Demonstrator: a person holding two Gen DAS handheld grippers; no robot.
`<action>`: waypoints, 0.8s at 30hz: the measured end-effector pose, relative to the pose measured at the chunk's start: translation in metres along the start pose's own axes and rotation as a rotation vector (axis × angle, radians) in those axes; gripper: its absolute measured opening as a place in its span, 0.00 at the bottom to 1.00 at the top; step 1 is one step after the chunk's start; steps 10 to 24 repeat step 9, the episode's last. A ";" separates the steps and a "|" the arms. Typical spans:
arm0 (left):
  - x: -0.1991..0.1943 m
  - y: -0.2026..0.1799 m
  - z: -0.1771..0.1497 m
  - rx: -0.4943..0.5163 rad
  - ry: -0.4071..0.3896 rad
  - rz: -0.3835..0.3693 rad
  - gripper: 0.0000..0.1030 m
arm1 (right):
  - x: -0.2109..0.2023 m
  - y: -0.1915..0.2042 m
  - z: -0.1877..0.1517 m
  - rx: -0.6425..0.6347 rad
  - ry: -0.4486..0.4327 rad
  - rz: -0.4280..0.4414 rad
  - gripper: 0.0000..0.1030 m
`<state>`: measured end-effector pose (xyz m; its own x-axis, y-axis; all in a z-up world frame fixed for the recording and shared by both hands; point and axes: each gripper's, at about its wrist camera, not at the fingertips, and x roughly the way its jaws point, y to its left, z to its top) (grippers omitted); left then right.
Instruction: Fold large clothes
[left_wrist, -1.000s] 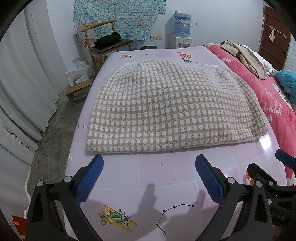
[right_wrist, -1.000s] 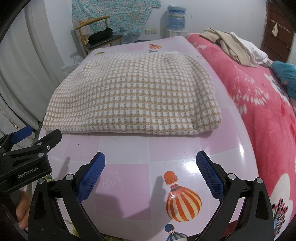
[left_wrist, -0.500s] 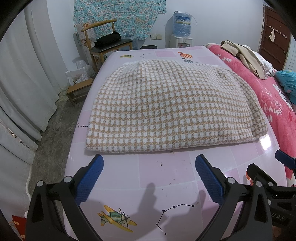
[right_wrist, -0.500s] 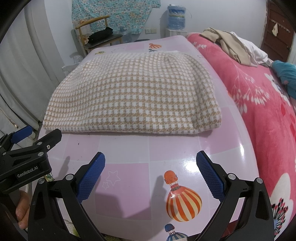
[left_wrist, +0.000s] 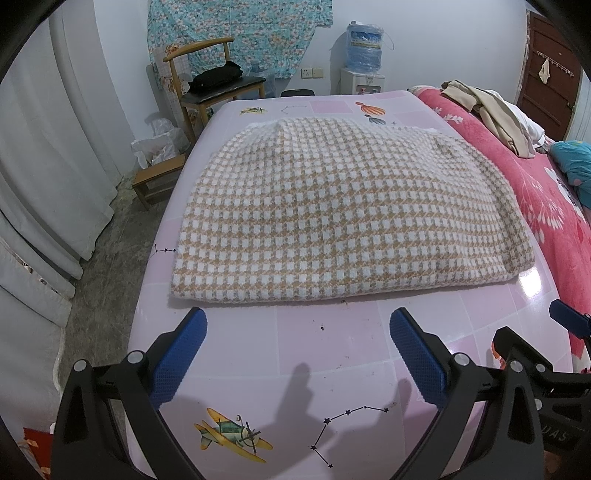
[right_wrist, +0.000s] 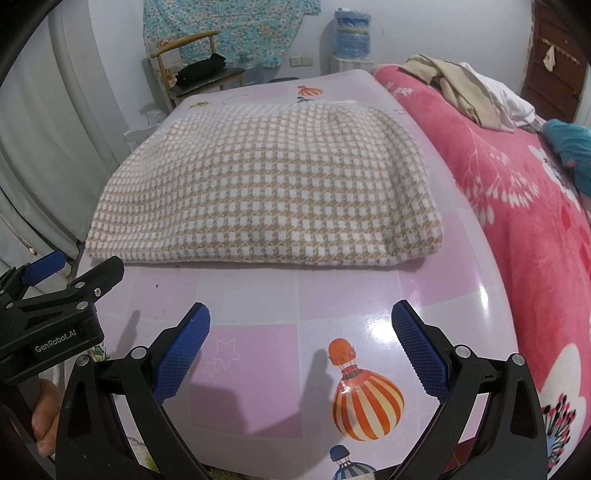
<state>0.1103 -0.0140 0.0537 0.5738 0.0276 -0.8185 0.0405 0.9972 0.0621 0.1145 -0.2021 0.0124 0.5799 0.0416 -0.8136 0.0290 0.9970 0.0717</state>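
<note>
garment: beige-and-white checked knit (left_wrist: 343, 218) is lying folded flat on the pink bench (left_wrist: 332, 343), filling most of its middle; near edge is facing both tools, folded side toward the bed
left tool (left_wrist: 297, 354): is being held w/ blue pads spread wide, nothing between them, hovering over bare bench just short of garment's near edge
right tool (right_wrist: 301, 350): also being held wide apart & empty, over the balloon print (right_wrist: 365, 402), near garment's right corner but not touching
hand (right_wrist: 44, 421): is being seen gripping the left tool's handle at the lower left of right wrist view
bed (right_wrist: 528, 236): pink cover, sitting beside bench on the right; beige clothes (left_wrist: 491, 110) are piled on it
</note>
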 end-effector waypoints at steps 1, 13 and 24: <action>0.000 0.000 0.000 -0.001 0.000 -0.001 0.95 | 0.000 0.000 0.000 0.000 0.000 0.000 0.92; 0.002 0.001 0.000 -0.006 0.005 -0.001 0.95 | 0.000 -0.002 -0.001 -0.002 0.002 0.002 0.92; 0.002 0.001 0.000 -0.006 0.005 -0.001 0.95 | 0.000 -0.002 -0.001 -0.002 0.002 0.002 0.92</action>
